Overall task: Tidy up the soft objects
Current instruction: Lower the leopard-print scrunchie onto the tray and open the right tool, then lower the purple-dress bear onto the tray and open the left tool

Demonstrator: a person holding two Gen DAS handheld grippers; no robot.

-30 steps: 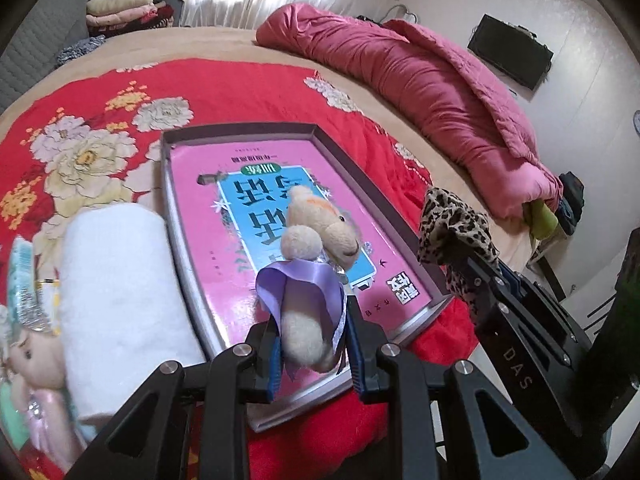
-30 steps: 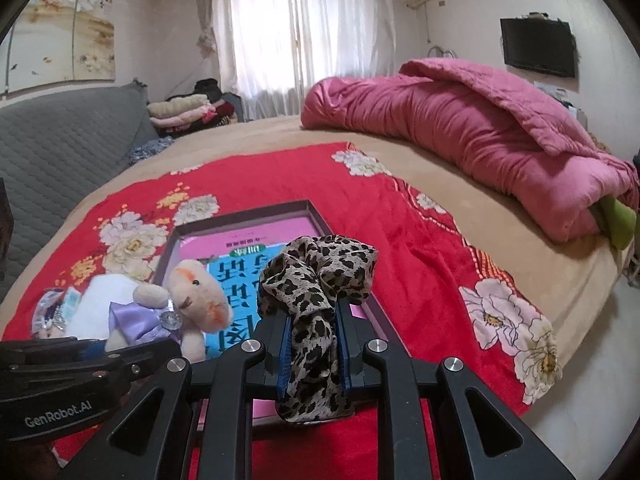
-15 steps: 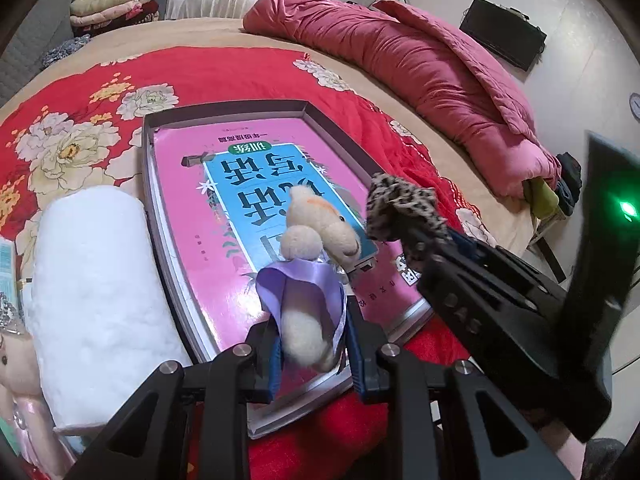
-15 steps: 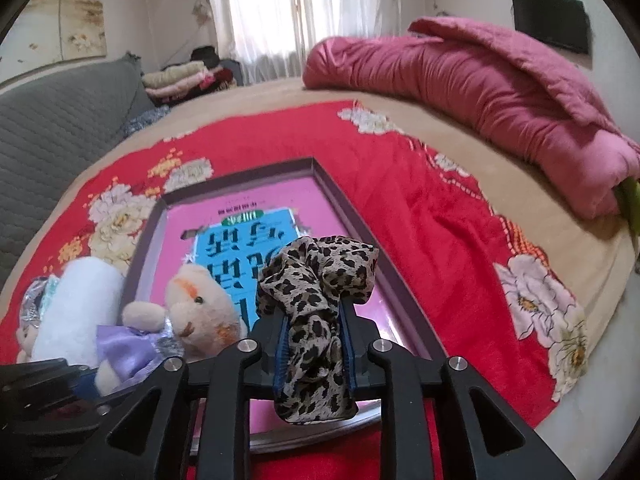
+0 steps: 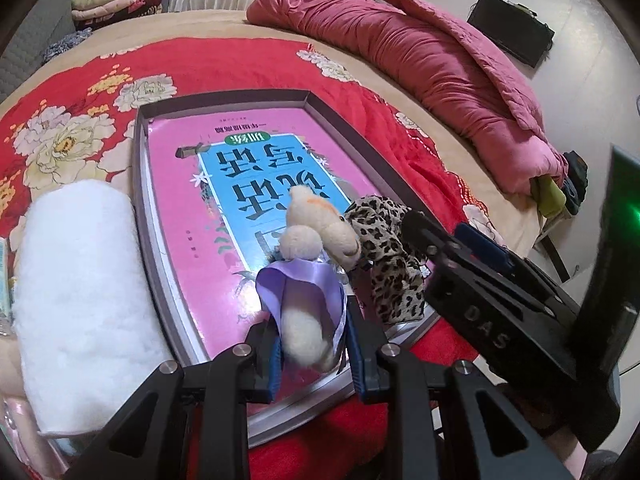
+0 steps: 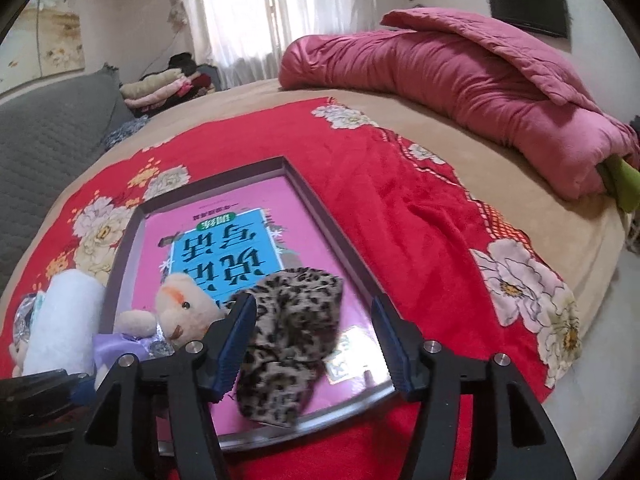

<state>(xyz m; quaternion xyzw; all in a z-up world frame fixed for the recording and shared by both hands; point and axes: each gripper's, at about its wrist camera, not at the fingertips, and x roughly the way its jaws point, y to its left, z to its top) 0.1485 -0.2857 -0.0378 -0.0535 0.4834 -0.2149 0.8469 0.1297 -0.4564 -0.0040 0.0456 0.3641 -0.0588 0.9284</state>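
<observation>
White roll: I see a white fluffy roll (image 5: 80, 280) on the red floral blanket (image 5: 224, 64), just left of the tray (image 5: 141, 184), outside its rim.

Tray: It holds a pink book (image 5: 188, 184). This is my landmark and, I judge, the collecting spot for the soft things.

Left hand-held gripper: My left hand-held gripper (image 5: 310, 344) is pinching the plush bear (image 5: 316, 236) by its lower body, purple ribbon caught between the pads. The bear hangs over the near end of the tray, head leaning toward the tray's right side. The grip is as tight as a second ago.

Leopard scrunchie: The leopard scrunchie (image 6: 288, 328) lies slumped on the book at the tray's near right corner, just beside the bear's head.

Right hand-held gripper: My right hand-held gripper (image 6: 316, 344) has just been opening. A second ago it clamped the scrunchie; now the jaws stand spread. The right pad is clear of the cloth; I cannot tell whether the left one still brushes it.

What changed: The scrunchie has gone from held to released inside the tray, and both hands have sunk toward it.

Meaning: I judge the scrunchie placed; the bear is next, the white roll after it.

Risk: Pulling the right hand-held gripper back could snag the loose cloth.
</observation>
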